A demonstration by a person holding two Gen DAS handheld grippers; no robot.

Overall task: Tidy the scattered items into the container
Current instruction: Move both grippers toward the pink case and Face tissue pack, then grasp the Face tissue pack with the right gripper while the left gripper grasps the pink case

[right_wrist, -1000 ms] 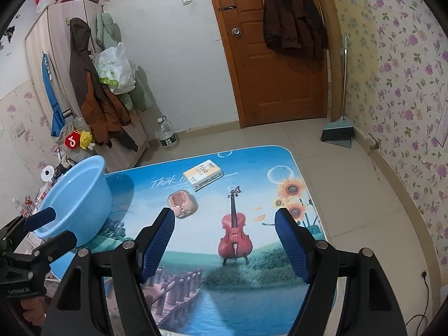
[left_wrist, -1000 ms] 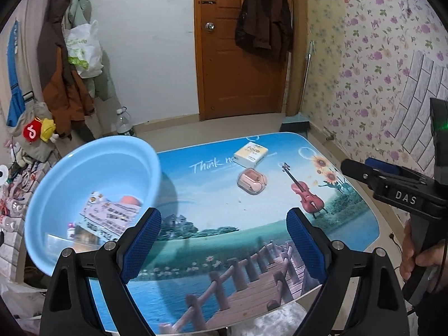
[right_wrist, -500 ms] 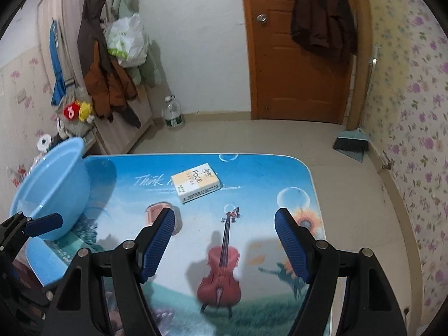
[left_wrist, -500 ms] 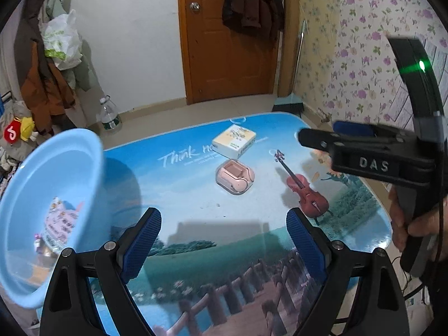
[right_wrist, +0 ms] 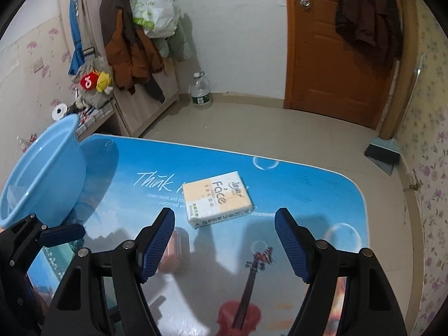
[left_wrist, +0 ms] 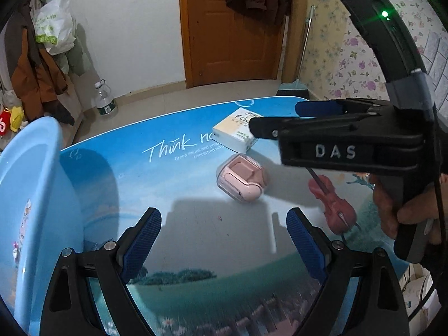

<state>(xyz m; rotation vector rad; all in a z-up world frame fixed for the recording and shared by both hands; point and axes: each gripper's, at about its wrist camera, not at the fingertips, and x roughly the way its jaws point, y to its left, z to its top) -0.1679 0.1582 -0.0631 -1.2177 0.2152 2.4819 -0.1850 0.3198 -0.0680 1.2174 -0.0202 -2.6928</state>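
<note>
Right tool [right_wrist: 224, 240] is hanging released, nothing between its jaws; tissue pack [right_wrist: 217, 198] is lying just ahead at 12 o'clock, long axis crosswise. Left tool [left_wrist: 224, 240] is released too, pink case [left_wrist: 242, 180] at its 1 o'clock.

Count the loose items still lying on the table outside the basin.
2. A tissue pack lies near the table's middle; a pink earbud case sits just in front of it, nearer the grippers. The right gripper may hide others.

Tissue pack [right_wrist: 217, 199] flat, pink case [left_wrist: 241, 177] nearby, possibly earbuds, blue basin [right_wrist: 42, 176]
</note>
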